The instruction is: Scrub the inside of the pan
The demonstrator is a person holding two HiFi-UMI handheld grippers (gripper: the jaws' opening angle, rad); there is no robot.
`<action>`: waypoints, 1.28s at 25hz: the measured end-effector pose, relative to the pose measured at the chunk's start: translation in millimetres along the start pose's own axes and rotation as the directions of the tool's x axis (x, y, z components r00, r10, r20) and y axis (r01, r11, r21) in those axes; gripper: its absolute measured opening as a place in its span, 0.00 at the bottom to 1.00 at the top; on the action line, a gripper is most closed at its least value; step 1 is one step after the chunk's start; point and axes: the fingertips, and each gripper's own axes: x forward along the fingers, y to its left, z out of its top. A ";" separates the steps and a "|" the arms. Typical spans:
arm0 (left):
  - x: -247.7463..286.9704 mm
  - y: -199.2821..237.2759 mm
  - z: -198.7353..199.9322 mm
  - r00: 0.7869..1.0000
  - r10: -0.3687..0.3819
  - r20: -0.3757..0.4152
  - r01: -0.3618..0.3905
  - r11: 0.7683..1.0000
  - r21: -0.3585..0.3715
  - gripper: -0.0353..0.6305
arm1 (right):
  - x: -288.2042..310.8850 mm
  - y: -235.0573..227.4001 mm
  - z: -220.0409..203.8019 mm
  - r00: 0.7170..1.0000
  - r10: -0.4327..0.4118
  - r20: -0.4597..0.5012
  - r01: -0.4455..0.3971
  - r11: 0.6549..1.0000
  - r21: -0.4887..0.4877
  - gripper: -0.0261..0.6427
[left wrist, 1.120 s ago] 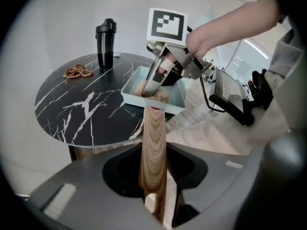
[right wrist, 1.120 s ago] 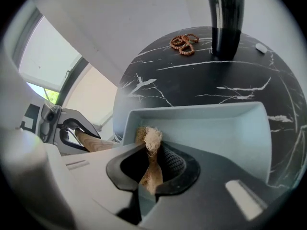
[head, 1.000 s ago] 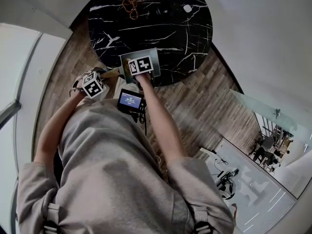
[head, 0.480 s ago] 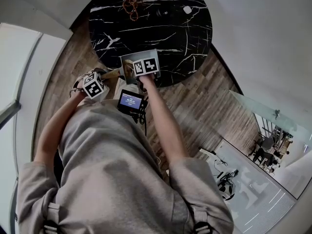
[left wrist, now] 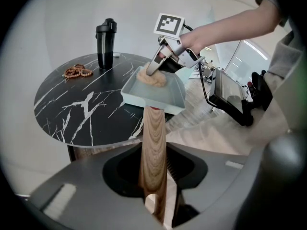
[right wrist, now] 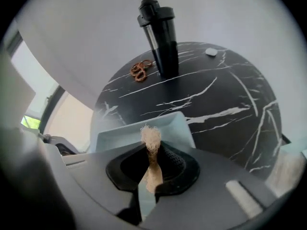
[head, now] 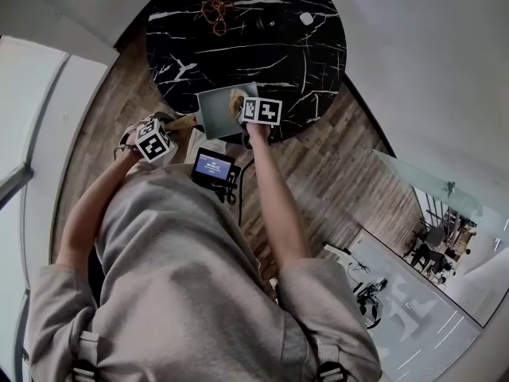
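Observation:
A pale blue square pan rests at the near edge of the round black marble table. Its wooden handle points toward me, and my left gripper is shut on it. My right gripper points steeply down into the right side of the pan. It is shut on a tan fibrous scrubber, which presses on the pan's inside.
A black bottle stands at the table's far side, with a string of brown beads beside it and a small white object. A device with a lit screen hangs at my chest.
My right gripper has slid to the right across the pan, taking the scrubber with it. The left gripper and the handle have stayed where they were.

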 end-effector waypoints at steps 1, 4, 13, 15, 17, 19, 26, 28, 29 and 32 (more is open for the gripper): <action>0.5 -0.4 0.6 1.000 0.000 0.000 0.000 1.000 -0.001 0.24 | -0.5 -8.9 3.3 0.998 -0.068 0.008 0.068 0.998 -0.014 0.11; 1.5 -0.7 1.1 1.000 0.001 0.000 -0.001 1.000 0.001 0.24 | 2.5 -20.0 11.4 0.977 -0.214 0.016 0.215 0.971 -0.105 0.11; 1.0 -0.2 0.5 1.000 -0.003 0.008 0.003 1.000 -0.006 0.23 | 12.9 -15.2 17.0 0.963 -0.268 0.008 0.262 0.936 -0.234 0.11; 1.0 0.1 0.2 1.000 -0.004 0.010 0.004 1.000 -0.007 0.23 | 16.6 -12.6 15.1 0.979 -0.205 0.008 0.202 0.959 -0.200 0.11; 1.3 -0.3 -0.5 1.000 -0.007 0.011 0.007 1.000 -0.008 0.23 | 19.2 -5.3 12.2 0.989 -0.148 -0.006 0.144 0.970 -0.197 0.11; 1.3 -0.7 0.1 1.000 -0.009 0.010 0.009 1.000 -0.005 0.23 | 20.9 4.3 10.2 0.992 -0.122 -0.022 0.114 0.967 -0.227 0.11; 3.5 -0.9 0.5 1.000 -0.014 0.002 0.014 1.000 0.002 0.22 | 31.2 46.3 0.3 0.997 -0.043 -0.063 0.025 0.962 -0.271 0.11; 3.6 -0.7 0.3 1.000 -0.016 -0.001 0.016 1.000 0.003 0.22 | 33.4 56.2 -2.0 0.998 -0.022 -0.066 0.002 0.958 -0.288 0.11; 3.8 -0.7 0.4 1.000 -0.016 -0.002 0.016 1.000 0.005 0.22 | 34.9 61.9 -3.4 0.997 -0.006 -0.071 -0.015 0.954 -0.300 0.11; 4.8 -1.3 1.0 1.000 -0.017 -0.002 0.017 1.000 0.006 0.22 | 39.9 80.1 -9.8 0.993 0.048 -0.108 -0.081 0.941 -0.329 0.11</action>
